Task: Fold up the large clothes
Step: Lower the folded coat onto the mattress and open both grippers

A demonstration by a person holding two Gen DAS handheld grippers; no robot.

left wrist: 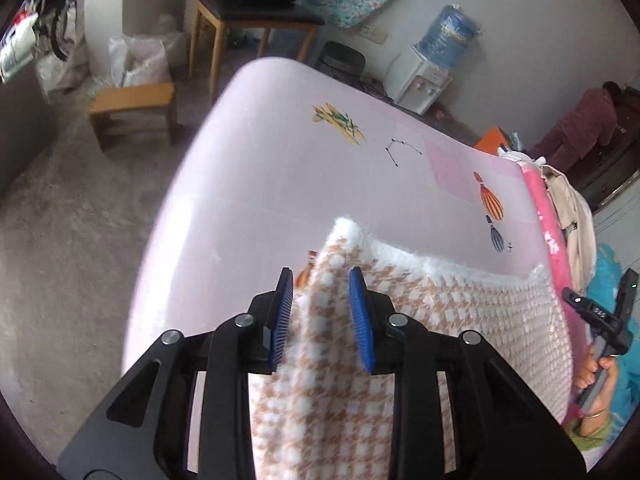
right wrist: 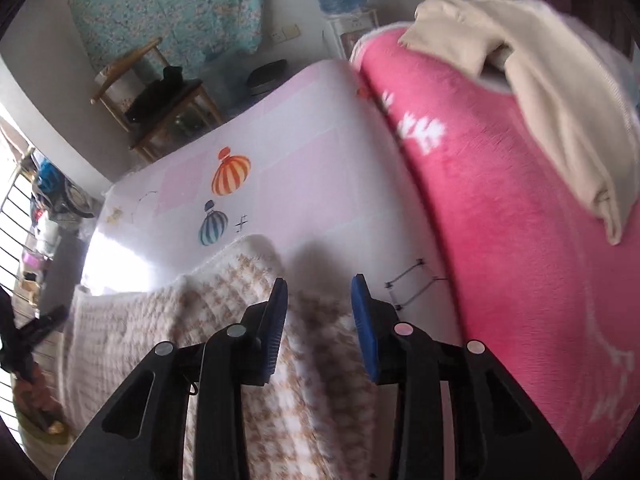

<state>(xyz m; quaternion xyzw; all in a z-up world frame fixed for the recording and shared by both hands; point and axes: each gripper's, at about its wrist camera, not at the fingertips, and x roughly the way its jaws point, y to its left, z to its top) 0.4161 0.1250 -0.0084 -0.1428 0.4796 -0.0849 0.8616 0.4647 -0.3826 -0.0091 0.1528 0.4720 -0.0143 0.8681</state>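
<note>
A fluffy tan-and-white houndstooth garment with a white fuzzy border lies spread on the pale pink bed sheet. My left gripper hovers over its left corner. The blue pads stand apart with the cloth passing loosely between them, so it is open. In the right wrist view the same garment runs off to the left. My right gripper is open above its right end, and the pads do not pinch the fabric. The left wrist view also shows the right gripper's body in a hand.
A bright pink fleece blanket with a cream garment on top borders the sheet on the right. The bed's edge drops to a concrete floor on the left. Beyond the bed stand a wooden stool, a chair and a water dispenser.
</note>
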